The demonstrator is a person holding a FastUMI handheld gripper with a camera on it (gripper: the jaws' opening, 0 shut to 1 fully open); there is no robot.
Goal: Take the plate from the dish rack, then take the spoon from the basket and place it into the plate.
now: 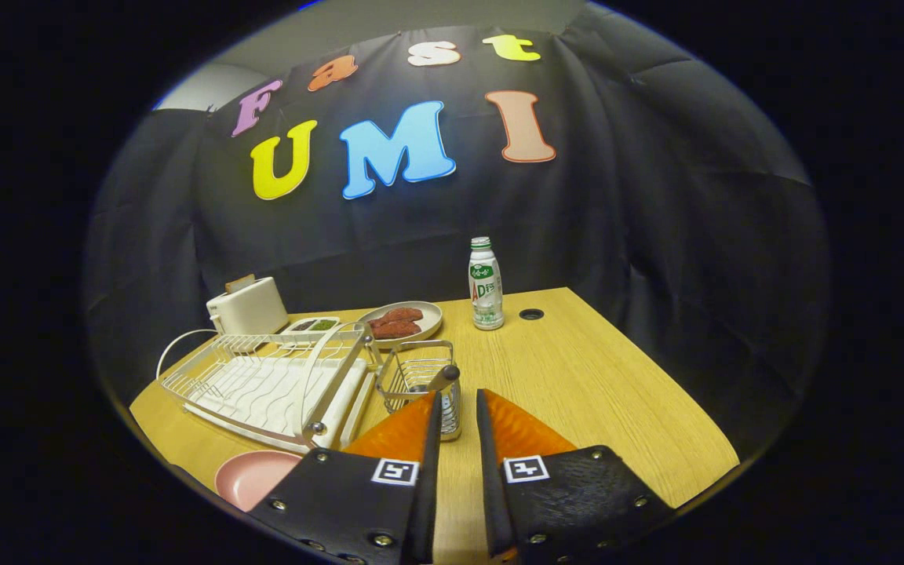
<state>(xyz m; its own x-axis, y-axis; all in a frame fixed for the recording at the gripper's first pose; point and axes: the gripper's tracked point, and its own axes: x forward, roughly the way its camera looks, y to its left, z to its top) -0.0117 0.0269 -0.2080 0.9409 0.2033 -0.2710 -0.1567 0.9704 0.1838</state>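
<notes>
**Nearly at the basket: fingers parted above the table, spoon handle just ahead**

Closest in, the gripper (458, 396) hangs over the wooden table (577, 392) with its two fingers parted by a narrow gap and nothing held between them; bare tabletop shows through the gap. Beside the left finger, at the near corner of the table, lies the pink plate (252, 477), flat on the wood and empty, already out of the rack.

Just ahead of the fingertips stands the wire basket (413, 377), partly hidden behind the left finger. The spoon (446, 378) stands in it, its grey handle leaning up over the basket's near rim, right next to the left fingertip; whether the two touch cannot be told.

Left of the basket, and right against it, sits the white dish rack (264, 384) on its ribbed drain tray, with a curved wire arch rising across it.

Farther back come a small tray (312, 324) with dark and green contents, and a beige dish (413, 322) holding reddish pieces of food. Behind the rack's far corner stands a cream toaster (248, 308) with a slice poking out of the top.

Beyond the fingers and to the right, a white bottle (486, 284) with a green cap stands upright, with a round cable hole (531, 314) in the tabletop beside it.
</notes>
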